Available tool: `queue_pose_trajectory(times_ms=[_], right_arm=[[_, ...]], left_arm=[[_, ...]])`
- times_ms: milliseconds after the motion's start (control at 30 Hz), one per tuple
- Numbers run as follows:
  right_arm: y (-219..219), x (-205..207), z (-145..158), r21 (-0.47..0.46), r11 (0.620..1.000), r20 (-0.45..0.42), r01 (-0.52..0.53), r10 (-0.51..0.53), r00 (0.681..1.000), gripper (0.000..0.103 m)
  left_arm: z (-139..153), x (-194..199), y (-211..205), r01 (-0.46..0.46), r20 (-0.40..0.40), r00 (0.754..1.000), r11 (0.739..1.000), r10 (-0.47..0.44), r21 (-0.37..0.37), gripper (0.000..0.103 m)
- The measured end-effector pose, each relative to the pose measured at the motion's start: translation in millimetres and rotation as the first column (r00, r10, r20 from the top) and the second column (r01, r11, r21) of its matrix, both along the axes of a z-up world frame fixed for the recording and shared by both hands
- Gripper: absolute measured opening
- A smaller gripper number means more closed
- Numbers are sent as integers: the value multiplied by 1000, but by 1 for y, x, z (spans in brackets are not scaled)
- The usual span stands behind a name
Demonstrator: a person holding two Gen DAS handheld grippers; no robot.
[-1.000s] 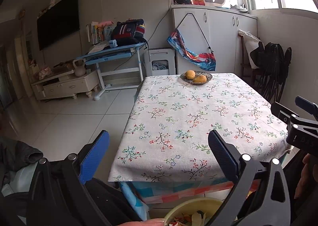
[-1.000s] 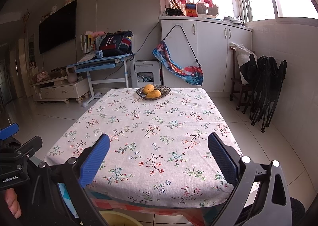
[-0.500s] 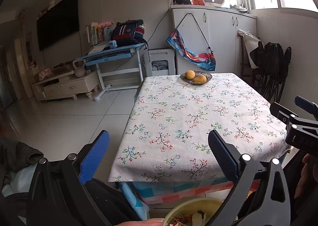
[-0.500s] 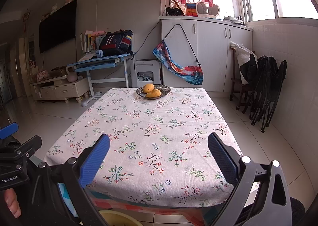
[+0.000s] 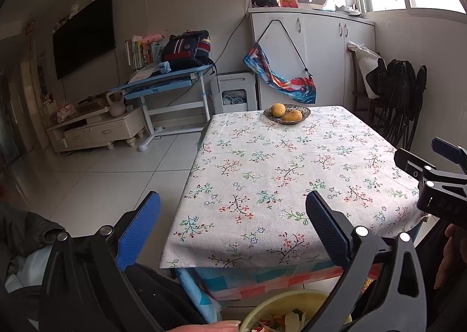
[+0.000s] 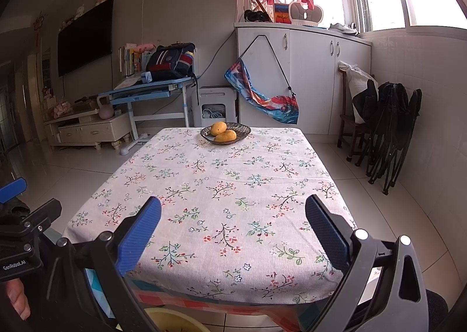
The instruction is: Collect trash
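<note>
Below the near edge of the counter [image 5: 292, 174] sits a yellow bin [image 5: 280, 307] holding scraps; left gripper [image 5: 233, 225] and right gripper [image 6: 233, 227] both hover spread and empty.

We see only very small changes. In the left camera, the right gripper [image 5: 420, 154] now sits a tiny bit higher next to the table [image 5: 262, 174] than it did a second ago. The kettlebell [image 5: 116, 104] far across the room sits a tiny bit lower in that picture, so our left camera has tipped just a little.
</note>
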State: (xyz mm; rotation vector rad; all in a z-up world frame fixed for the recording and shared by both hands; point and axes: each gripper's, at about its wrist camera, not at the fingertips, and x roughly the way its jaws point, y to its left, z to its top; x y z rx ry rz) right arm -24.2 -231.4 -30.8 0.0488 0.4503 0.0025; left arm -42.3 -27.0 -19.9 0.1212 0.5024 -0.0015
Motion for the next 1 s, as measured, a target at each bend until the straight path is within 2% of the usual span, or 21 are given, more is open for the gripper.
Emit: queue_pose_trajectory(times_ms=[667,867,1000], right_arm=[[-2,0,-5,-8,1000,-11,-11,11,1000,95],[-4,2,-4,-9,1000,-16,-14,14,1000,95],[-5,2,-4,-7,1000,-19,-16,16,1000,95]], left_arm=[[-2,-1,2,6,-1,1000,1000,-6,5,96],[-5,-5,6,45,16,999,997,-44,-55,96],[-9,-5,-2,54,2,999,999,-54,-1,96]])
